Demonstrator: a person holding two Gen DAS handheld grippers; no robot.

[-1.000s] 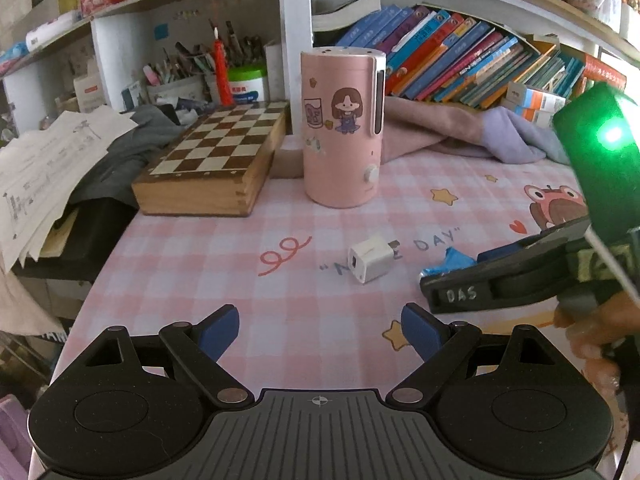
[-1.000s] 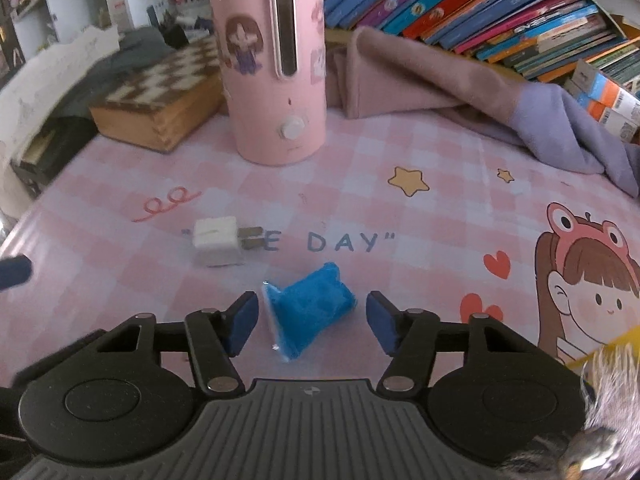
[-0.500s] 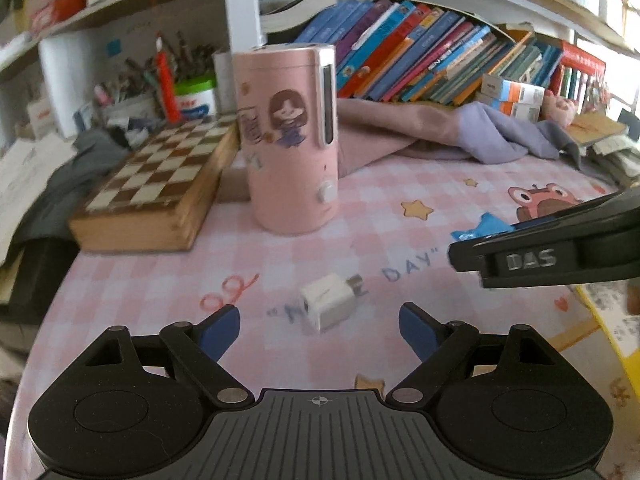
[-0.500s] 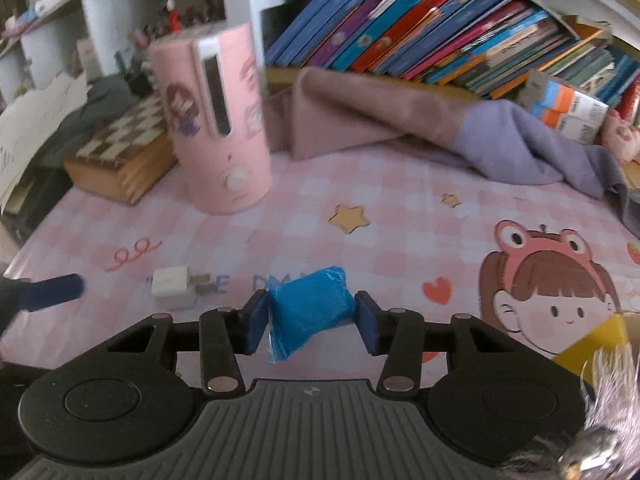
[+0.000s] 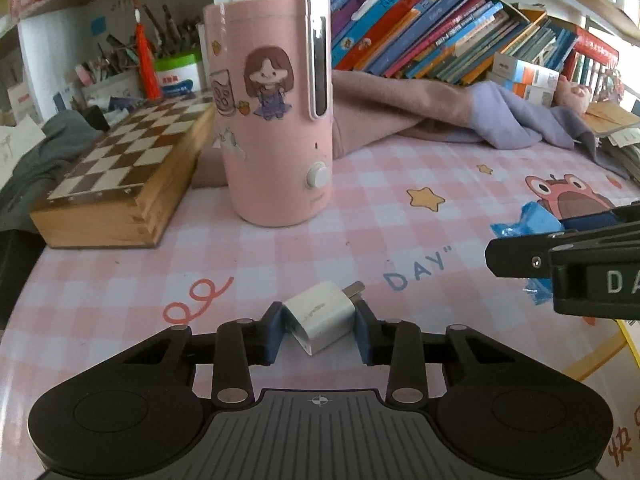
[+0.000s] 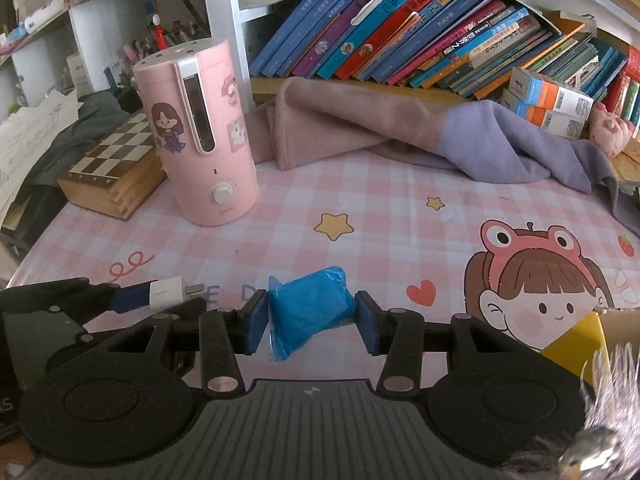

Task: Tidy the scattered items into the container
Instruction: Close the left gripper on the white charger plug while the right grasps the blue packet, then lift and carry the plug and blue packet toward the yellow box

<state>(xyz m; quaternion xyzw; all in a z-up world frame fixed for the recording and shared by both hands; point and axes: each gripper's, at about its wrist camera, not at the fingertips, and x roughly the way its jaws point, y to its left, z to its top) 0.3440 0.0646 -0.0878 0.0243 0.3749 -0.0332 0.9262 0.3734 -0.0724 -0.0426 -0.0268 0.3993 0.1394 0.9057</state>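
Fingers of the left gripper (image 5: 319,330) are pressed on both sides of a white plug (image 5: 320,322). The plug sits crooked between them, with its metal pins pointing far and to the right. The right gripper (image 6: 311,317) squeezes a soft blue packet (image 6: 308,310) and holds it just above the pink checked tablecloth (image 6: 380,200).

Both things look caught, so the next job is probably carrying them to the box. A yellow box corner (image 6: 580,340) shows at the near right edge. That may be the container, but too little of it shows to be sure.

To do it well, keep both grips tight. The plug is smooth and tilted, so it could slip. Lift it slowly and straight up. Keep the two grippers apart as they go right. Stay away from the tall pink tube (image 5: 276,120) and the chess board (image 5: 120,168) at the far left.
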